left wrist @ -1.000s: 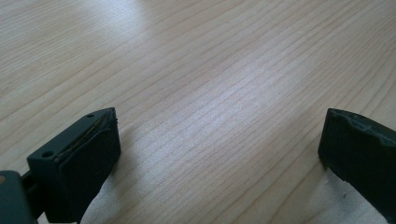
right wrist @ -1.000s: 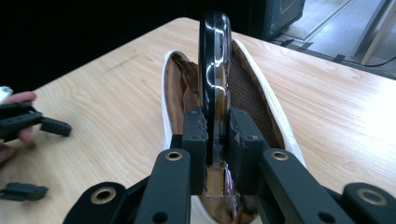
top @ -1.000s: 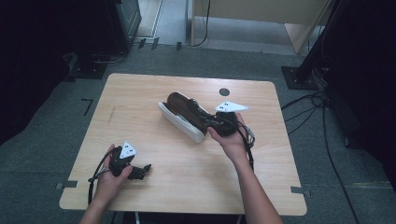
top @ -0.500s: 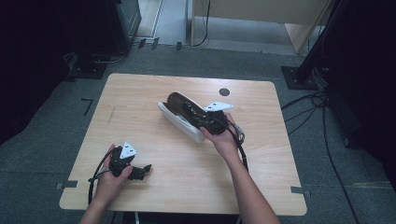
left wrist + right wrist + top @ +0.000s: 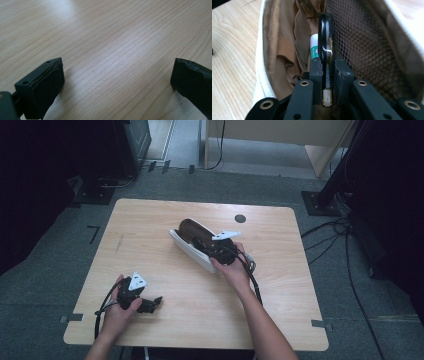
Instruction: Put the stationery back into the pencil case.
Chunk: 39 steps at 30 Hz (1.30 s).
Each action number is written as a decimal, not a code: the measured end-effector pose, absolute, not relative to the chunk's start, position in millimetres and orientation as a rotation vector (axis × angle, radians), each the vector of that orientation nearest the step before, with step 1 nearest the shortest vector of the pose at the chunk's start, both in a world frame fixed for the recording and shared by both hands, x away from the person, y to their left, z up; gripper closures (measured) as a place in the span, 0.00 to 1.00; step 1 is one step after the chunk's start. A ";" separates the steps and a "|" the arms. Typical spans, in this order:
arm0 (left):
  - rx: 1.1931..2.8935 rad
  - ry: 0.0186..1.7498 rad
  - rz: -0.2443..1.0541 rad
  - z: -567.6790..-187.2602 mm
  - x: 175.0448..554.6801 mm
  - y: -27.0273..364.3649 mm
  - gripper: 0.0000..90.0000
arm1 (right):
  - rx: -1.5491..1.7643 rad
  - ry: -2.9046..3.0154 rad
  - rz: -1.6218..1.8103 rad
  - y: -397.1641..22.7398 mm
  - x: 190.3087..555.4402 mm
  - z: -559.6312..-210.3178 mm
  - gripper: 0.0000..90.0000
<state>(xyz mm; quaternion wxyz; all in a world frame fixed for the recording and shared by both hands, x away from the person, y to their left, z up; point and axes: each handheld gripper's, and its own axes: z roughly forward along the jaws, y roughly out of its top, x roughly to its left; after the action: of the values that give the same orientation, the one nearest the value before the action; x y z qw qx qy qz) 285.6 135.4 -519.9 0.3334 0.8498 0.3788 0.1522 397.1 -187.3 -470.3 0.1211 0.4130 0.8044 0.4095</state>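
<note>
Field notes, tabletop.

Pouch (image 5: 192,244) lay open near the middle of the table (image 5: 150,220), a little right of centre, long axis running diagonally. White outer shell with a white zipper edge (image 5: 259,72); brown lining inside. In the right gripper view, a mesh pocket (image 5: 367,50) covered the inner wall on one side, and brown fabric folds and a strap (image 5: 284,47) sat on the other.

Right gripper (image 5: 217,251) was down at the pouch mouth, hand behind it, grey plate on top, cable trailing toward the person. Jaws nearly together, clamped on a thin flat black disc-like thing (image 5: 325,40) held edge-on between the pads. The disc stood upright inside the pouch, between mesh pocket and fabric folds. What it was exactly I could not tell. Just behind it, a small white tube with a green label (image 5: 314,48) stood tucked against the lining, partly hidden by the disc.

Left gripper (image 5: 150,304) rested on the table near the front left corner, well apart from the pouch, hand wrapped round its body. Jaws wide, nothing between them; bare wood grain showed in the gap in the left gripper view. Left pad (image 5: 47,85) appeared worn at its edge.

Dark round spot (image 5: 240,218) on the table beyond the pouch.
</note>
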 end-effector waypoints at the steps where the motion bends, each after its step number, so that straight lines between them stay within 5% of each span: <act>1: 2.218 0.989 0.398 -520.0 285.6 135.4 0.00 | 1.212 2.353 1.208 -188.1 398.5 -471.3 0.87; 28: 2.219 0.992 0.398 -519.8 285.6 135.2 0.00 | 1.227 2.221 1.260 -209.2 391.5 -441.9 0.72; 39: 2.219 0.992 0.398 -519.8 285.6 135.2 0.00 | 1.178 2.125 1.346 -229.6 376.6 -421.3 0.51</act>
<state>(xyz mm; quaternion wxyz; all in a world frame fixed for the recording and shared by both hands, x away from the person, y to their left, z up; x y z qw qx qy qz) 285.6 135.2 -519.8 0.3328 0.8496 0.3798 0.1525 376.6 -229.6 -421.3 0.1807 0.4172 0.7524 0.4766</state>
